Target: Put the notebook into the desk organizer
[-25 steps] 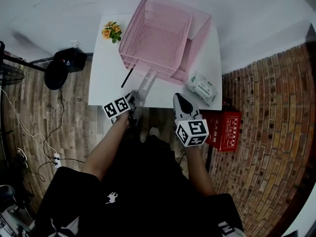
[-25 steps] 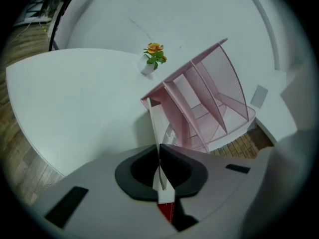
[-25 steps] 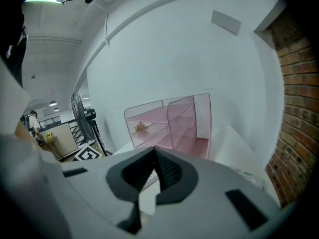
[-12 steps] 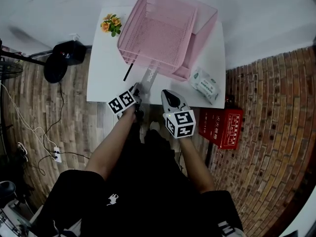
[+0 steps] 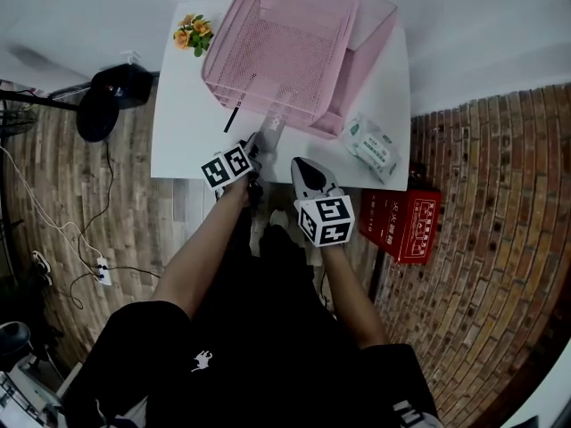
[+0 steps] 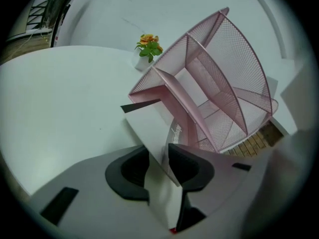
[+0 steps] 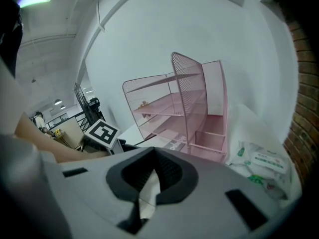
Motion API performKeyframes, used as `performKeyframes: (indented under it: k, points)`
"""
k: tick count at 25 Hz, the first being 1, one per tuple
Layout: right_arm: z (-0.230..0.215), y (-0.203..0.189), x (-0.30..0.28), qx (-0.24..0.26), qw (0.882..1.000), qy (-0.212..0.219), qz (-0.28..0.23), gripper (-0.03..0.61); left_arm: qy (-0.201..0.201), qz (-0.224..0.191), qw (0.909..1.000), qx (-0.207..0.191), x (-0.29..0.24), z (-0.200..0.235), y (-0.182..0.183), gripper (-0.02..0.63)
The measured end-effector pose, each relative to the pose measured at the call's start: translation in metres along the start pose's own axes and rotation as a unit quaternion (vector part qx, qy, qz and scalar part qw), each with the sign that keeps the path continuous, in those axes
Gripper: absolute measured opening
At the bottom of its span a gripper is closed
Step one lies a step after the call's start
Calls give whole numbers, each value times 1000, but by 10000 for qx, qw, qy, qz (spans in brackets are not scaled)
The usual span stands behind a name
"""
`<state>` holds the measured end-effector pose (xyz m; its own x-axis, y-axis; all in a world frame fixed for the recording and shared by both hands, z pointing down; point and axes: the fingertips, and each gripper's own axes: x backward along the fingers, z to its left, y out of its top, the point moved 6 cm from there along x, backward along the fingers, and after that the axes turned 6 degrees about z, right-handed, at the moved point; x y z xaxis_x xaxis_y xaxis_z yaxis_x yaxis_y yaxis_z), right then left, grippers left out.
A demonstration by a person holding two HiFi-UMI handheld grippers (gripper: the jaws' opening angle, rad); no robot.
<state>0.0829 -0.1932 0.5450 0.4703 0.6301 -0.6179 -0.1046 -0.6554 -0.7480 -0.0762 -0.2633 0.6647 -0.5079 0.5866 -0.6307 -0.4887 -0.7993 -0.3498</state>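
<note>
The notebook [image 5: 270, 134] lies against the pink desk organizer [image 5: 357, 61].

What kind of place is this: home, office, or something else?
Probably a staged desk corner in a workroom: a small white table against a bare wall, a pink mesh organizer, loose cables on the brick-pattern floor.

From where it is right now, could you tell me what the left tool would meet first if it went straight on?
Probably the pink desk organizer, at its front lower edge; depth is unclear. The notebook stands between the left tool's jaws, which have just been opening, and points toward it.
</note>
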Motion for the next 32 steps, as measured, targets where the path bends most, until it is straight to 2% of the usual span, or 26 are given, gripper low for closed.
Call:
performKeyframes:
  k: [4,6,9,11,14,16,20,22,25,28,30,32]
  points:
    - [-5,-2,3,-24,10000,-25,6,3,-118,159,9996,-186,-5,-5,-2,193]
    - [-8,-3,4,-49,10000,-44,-8,3,-192,326,9984,-418,-6,-9,-5,234]
    - [-10,-2,6,-52,10000,-47,-24,2,-233,695,9920,-1027,-7,-17,-9,294]
    - [-11,-2,7,-36,10000,-38,-31,3,-187,1002,9830,-1529,-8,-21,-12,319]
    - [-12,-3,8,-18,10000,-36,-41,2,26,1461,9613,-2336,-9,-23,-16,322]
    - [-12,-3,9,-10,10000,-35,-55,3,277,1738,9410,-2890,-9,-22,-19,321]
    - [-12,-2,12,2,10000,-23,-84,3,821,2087,8922,-3920,-6,-16,-27,314]
    - [-13,-3,13,-3,10000,-29,-92,3,977,2145,8785,-4155,-4,-12,-30,301]
    - [-14,-4,14,-13,10000,-43,-87,3,1204,2006,8699,-4343,2,-8,-30,281]
    - [-14,-5,13,-11,10000,-39,-68,2,1385,1633,8716,-4409,7,-5,-22,278]
    - [-13,-5,13,-14,10000,-37,-58,3,1434,1543,8736,-4386,6,-4,-19,279]
    - [-13,-5,12,-17,10000,-36,-50,3,1499,1509,8714,-4420,4,-4,-18,278]
